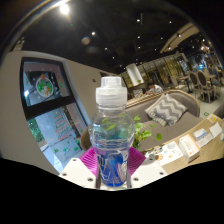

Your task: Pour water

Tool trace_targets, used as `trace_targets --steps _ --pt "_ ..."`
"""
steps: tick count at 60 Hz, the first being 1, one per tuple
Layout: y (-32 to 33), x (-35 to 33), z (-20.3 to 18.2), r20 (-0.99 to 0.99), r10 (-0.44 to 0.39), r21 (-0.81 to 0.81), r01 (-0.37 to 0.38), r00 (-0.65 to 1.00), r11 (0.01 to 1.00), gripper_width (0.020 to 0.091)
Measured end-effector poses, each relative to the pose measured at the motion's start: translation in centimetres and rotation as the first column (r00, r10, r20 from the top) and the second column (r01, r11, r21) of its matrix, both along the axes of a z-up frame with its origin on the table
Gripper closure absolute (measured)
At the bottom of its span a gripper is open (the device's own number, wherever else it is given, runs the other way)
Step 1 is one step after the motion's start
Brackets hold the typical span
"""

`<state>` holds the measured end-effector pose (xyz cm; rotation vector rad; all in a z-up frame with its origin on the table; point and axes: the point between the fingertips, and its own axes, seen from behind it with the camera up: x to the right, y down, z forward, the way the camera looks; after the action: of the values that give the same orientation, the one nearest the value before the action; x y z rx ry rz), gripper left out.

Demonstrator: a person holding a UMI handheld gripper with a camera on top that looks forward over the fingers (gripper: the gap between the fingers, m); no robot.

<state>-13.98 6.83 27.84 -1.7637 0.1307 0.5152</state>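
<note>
Tongs (112, 172) clamp a clear water bottle (111, 140) at the frame's lower centre, both magenta pads (92, 160) pressing its sides. Its white cap (111, 92) is on; the base is cut off below. Behind, a poster wall (50, 105) fills the left, a chevron cushion (168, 108) sits right, and small table cards (188, 146) are unreadable.

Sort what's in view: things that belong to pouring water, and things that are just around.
For the job:
water bottle, white cap on, held upright
gripper, pink pads pressed on the bottle's sides

Just around:
poster board behind the bottle
chevron cushion on a seat
small cards on the counter
</note>
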Motion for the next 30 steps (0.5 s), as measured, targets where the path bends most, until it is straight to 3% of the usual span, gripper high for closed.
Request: trace_targets --steps 13,30 --pt "1.0 8.1 -9.5 0.366 -0.040 -0.028 0.054 0.930 0.998 0.0765" --pt "0.6 11.6 -18.8 0.406 -0.005 -0.139 0.067 0.914 0.988 0.0764"
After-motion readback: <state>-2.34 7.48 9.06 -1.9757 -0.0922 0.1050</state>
